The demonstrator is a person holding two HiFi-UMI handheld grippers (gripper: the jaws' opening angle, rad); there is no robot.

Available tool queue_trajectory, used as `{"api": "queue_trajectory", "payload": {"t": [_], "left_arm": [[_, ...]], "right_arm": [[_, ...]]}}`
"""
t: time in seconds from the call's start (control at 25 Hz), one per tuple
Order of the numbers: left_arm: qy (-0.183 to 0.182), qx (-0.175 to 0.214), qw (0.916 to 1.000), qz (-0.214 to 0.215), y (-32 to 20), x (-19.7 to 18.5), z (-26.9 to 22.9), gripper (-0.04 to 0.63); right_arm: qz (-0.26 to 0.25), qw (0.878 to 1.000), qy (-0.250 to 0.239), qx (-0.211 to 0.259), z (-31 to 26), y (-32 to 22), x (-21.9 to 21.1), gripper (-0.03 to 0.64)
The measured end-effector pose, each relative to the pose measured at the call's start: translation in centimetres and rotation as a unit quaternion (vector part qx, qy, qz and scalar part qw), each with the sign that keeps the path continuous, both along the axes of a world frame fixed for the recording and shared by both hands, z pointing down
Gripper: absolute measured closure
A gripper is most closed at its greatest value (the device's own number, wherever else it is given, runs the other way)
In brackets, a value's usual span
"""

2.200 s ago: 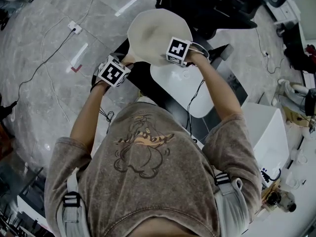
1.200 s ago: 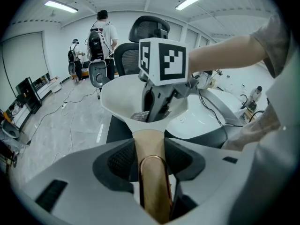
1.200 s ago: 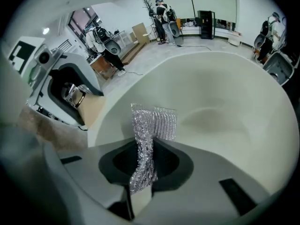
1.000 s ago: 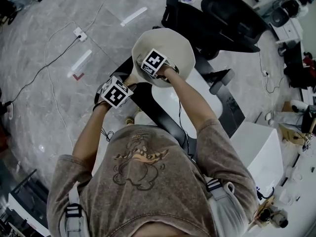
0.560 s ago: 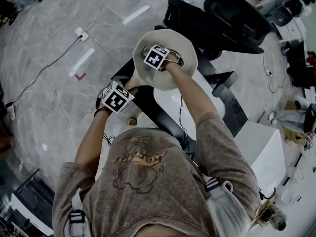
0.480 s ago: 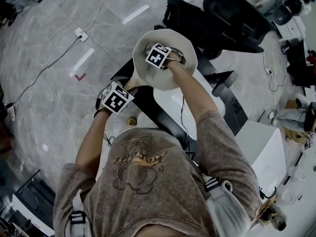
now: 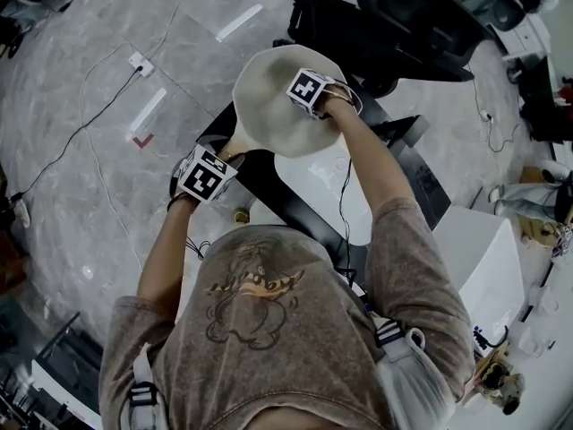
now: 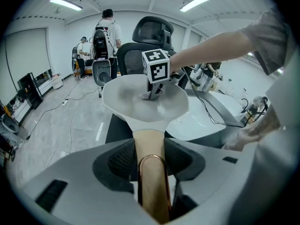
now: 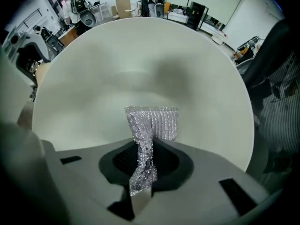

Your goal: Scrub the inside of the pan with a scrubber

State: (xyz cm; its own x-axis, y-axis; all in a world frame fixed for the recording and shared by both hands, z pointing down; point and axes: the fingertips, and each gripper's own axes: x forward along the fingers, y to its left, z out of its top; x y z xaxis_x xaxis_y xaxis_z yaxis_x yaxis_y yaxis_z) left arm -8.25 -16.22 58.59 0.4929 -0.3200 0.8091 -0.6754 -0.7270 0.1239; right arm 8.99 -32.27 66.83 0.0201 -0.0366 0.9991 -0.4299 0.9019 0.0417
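Observation:
A cream pan (image 7: pixel 269 106) is held up in the air, its inside facing me. Its tan handle (image 8: pixel 151 172) with a copper loop sits between the pads of my left gripper (image 8: pixel 150 150), which is shut on it. In the head view the left gripper (image 7: pixel 226 155) is at the pan's lower left. My right gripper (image 9: pixel 144 161) is shut on a silver mesh scrubber (image 9: pixel 152 123), whose free end lies against the pan's inner surface (image 9: pixel 140 64). From the left gripper view, the right gripper (image 8: pixel 151 95) stands inside the pan (image 8: pixel 123 97), near its middle.
Below the pan are a white rounded table (image 7: pixel 327 177) and a black frame (image 7: pixel 277 195). A black office chair (image 7: pixel 412 21) stands beyond it, a white box (image 7: pixel 488 258) to the right. Cables run over the grey floor (image 7: pixel 81 115). People (image 8: pixel 107 27) stand far off.
The right gripper with the scrubber has slid over the pan's inside, from the left part toward the right and far part. The left gripper keeps its hold on the handle.

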Motion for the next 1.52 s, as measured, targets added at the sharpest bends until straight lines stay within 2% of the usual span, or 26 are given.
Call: {"api": "queue_trajectory", "payload": {"t": [0.16, 0.28, 0.48, 0.6, 0.76, 0.88, 0.96, 1.04, 1.28, 1.52], "left_arm": [[0.000, -0.005, 1.0000, 0.001, 0.1, 0.2, -0.2, 0.387], [0.001, -0.002, 1.0000, 0.004, 0.0, 0.2, -0.4, 0.387], [0.005, 0.002, 1.0000, 0.006, -0.4, 0.2, -0.1, 0.387], [0.005, -0.002, 1.0000, 0.007, -0.3, 0.3, -0.2, 0.387], [0.004, -0.005, 1.0000, 0.004, -0.2, 0.2, -0.2, 0.387], [0.001, -0.007, 1.0000, 0.004, -0.2, 0.3, -0.3, 0.387], [0.001, -0.008, 1.0000, 0.002, -0.3, 0.2, -0.3, 0.387], [0.002, -0.008, 1.0000, 0.001, -0.2, 0.3, -0.3, 0.387], [0.009, -0.006, 0.9999, 0.001, -0.3, 0.3, -0.3, 0.387], [0.000, -0.006, 1.0000, 0.000, -0.1, 0.2, -0.3, 0.385]], "right_arm": [[-0.023, 0.997, 0.011, -0.076, -0.1, 4.4, 0.4, 0.537], [-0.043, 0.990, -0.012, -0.133, -0.3, 8.3, -0.9, 0.538], [-0.054, 0.984, -0.085, -0.146, -0.3, 10.8, -5.6, 0.537], [-0.035, 0.982, -0.135, -0.124, -0.5, 10.2, -8.4, 0.538], [-0.004, 0.984, -0.169, -0.063, -0.7, 7.2, -10.0, 0.538], [0.004, 0.990, -0.137, 0.016, -0.8, 3.8, -8.7, 0.537], [-0.025, 0.992, -0.094, 0.074, -0.5, 1.5, -7.4, 0.537], [-0.054, 0.991, -0.063, 0.105, 0.0, 0.3, -6.1, 0.537], [-0.002, 0.996, -0.013, 0.089, -0.6, 1.3, -1.5, 0.537], [0.006, 0.999, -0.040, 0.030, -0.9, 5.2, -2.0, 0.537]]}}
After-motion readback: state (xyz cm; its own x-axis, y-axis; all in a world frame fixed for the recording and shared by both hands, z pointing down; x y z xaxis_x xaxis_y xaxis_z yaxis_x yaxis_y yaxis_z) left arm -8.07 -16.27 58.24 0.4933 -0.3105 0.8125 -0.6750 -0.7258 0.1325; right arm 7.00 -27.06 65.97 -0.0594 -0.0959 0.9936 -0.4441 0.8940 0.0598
